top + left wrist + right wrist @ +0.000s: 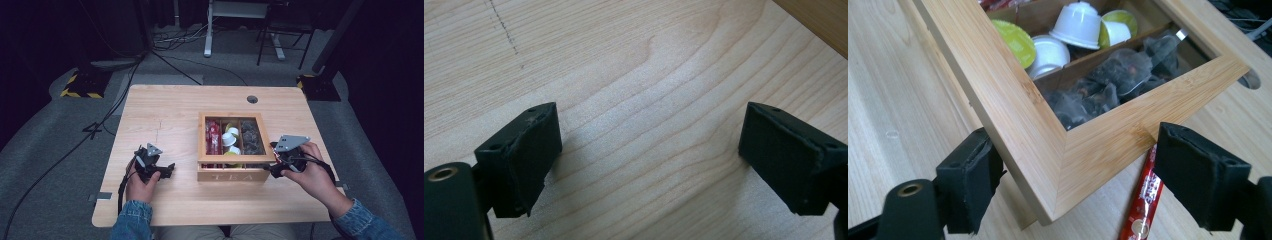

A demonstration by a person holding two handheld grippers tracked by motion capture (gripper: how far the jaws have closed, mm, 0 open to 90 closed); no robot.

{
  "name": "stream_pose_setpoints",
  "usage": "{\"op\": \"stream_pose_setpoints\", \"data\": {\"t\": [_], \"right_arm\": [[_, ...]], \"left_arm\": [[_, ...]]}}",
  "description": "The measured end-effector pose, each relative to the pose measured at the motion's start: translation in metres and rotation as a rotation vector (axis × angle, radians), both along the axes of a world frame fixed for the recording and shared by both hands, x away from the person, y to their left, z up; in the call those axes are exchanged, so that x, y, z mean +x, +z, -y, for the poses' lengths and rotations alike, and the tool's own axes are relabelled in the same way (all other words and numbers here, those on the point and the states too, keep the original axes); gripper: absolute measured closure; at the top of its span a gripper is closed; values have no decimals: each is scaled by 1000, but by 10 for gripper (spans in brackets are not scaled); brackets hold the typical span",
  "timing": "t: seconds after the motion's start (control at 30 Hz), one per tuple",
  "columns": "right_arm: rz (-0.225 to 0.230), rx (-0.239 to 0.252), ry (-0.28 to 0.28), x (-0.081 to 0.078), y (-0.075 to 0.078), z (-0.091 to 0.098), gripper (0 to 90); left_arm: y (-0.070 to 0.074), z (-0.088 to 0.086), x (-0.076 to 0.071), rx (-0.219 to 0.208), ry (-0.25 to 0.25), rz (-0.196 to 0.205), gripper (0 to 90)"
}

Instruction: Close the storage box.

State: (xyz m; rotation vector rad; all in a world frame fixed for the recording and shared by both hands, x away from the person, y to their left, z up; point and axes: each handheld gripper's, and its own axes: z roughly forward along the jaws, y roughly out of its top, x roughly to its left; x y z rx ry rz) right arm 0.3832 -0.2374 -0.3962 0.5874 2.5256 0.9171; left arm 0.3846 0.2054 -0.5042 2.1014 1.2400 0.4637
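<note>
High view: one tea box (pixel 231 176), three compartments.

Bare table (pixel 165 115) left of tea box (pixel 232 172); red sachet (pixel 1144 200) alongside.

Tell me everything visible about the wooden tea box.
The wooden tea box is light bamboo-like wood with TEA on its front, sitting right of centre on the table. Its framed lid with a clear pane is shut. Three compartments show through it: red sachets, white and green capsules, dark tea bags. The right gripper straddles the lid's near corner, jaws open. A red stick sachet lies beside the box.
</note>
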Motion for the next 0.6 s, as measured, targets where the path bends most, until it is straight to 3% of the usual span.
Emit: {"op": "stream_pose_setpoints", "data": {"t": [0.2,0.47,0.5,0.53,0.6], "right_arm": [[-44,-21,18,-2,-5,0,211],[-56,-84,31,-4,-11,-2,235],[-84,-65,31,-4,-12,-2,295],[-106,-32,30,-5,-12,-2,277],[-113,-24,35,-5,-11,-2,280]], "left_arm": [[0,0,0,-3,1,-1,104],[0,0,0,-1,1,1,104],[0,0,0,-3,2,-1,104],[0,0,0,-2,1,-1,103],[0,0,0,-2,1,0,103]]}}
